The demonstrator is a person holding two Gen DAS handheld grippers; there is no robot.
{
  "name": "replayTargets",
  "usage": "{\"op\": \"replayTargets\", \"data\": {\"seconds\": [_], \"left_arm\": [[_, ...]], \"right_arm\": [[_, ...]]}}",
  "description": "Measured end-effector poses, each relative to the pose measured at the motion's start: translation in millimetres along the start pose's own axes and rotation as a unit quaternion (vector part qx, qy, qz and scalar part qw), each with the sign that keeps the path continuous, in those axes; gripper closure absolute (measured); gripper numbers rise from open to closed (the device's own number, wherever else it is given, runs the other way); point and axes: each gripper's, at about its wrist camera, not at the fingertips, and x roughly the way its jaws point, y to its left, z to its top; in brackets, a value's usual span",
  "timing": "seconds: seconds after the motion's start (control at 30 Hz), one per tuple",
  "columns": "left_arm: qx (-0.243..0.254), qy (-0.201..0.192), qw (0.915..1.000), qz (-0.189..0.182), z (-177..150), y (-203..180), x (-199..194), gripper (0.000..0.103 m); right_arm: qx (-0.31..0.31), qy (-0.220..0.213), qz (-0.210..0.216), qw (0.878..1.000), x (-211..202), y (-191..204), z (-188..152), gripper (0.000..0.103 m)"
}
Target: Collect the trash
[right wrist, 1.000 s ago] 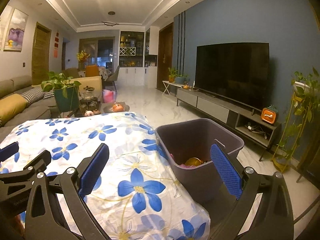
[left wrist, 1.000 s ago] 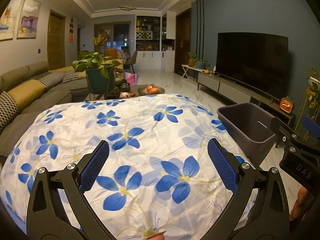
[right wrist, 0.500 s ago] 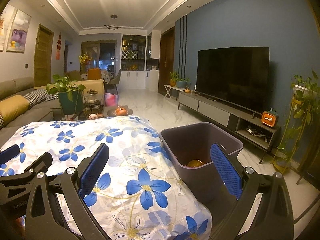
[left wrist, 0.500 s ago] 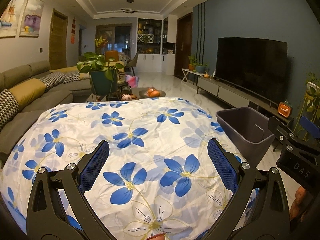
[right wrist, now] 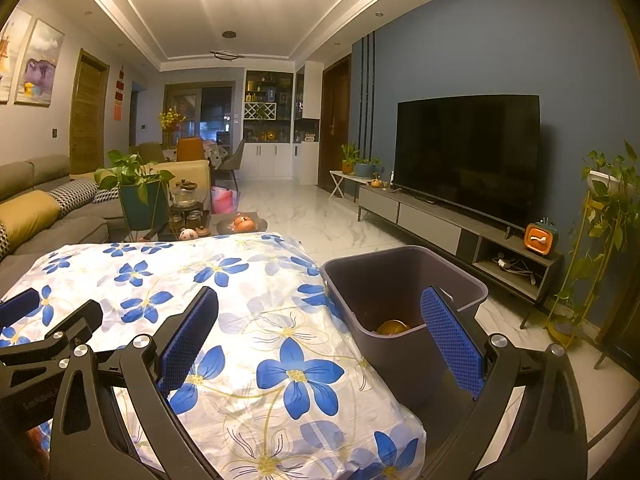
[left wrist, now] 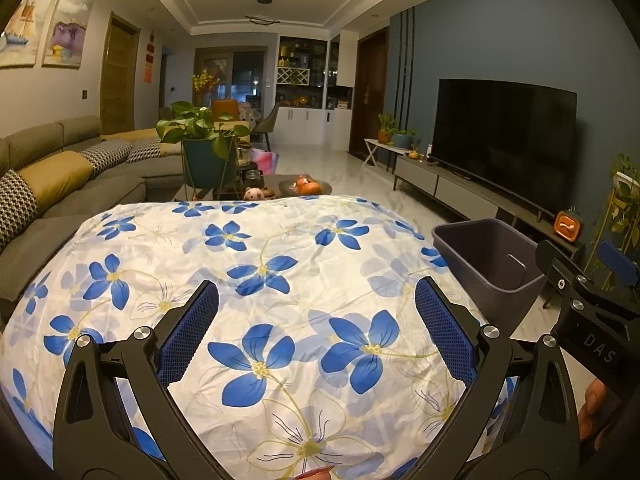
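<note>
Over the flowered tabletop cloth (left wrist: pixel 256 272) | left gripper (left wrist: pixel 316 332) and right gripper (right wrist: pixel 320 334) lifted back, jaws apart, empty | trash down in grey bin (right wrist: pixel 404 280) beside tabletop | looks done

Floral cloth (left wrist: pixel 280 280), white with blue flowers, covers the near surface; grey sofa (left wrist: pixel 80 184) with yellow cushion (left wrist: pixel 52 180) at left; potted plant (right wrist: pixel 140 192) beyond; dark television (right wrist: pixel 468 152) on low console (right wrist: pixel 432 220).

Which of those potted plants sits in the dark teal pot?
The leafy plant beside the sofa; its teal pot rests in a wire stand, unlike the small plants near the television.
</note>
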Motion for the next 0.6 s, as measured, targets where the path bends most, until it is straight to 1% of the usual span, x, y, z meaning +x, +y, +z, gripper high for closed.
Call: {"op": "replayTargets", "data": {"seconds": [0.6], "left_arm": [[0.001,-0.002,1.0,0.001,-0.3,1.3,-0.7,0.006]], "right_arm": [[0.003,-0.002,0.003,1.0,-0.5,3.7,1.1,0.006]]}}
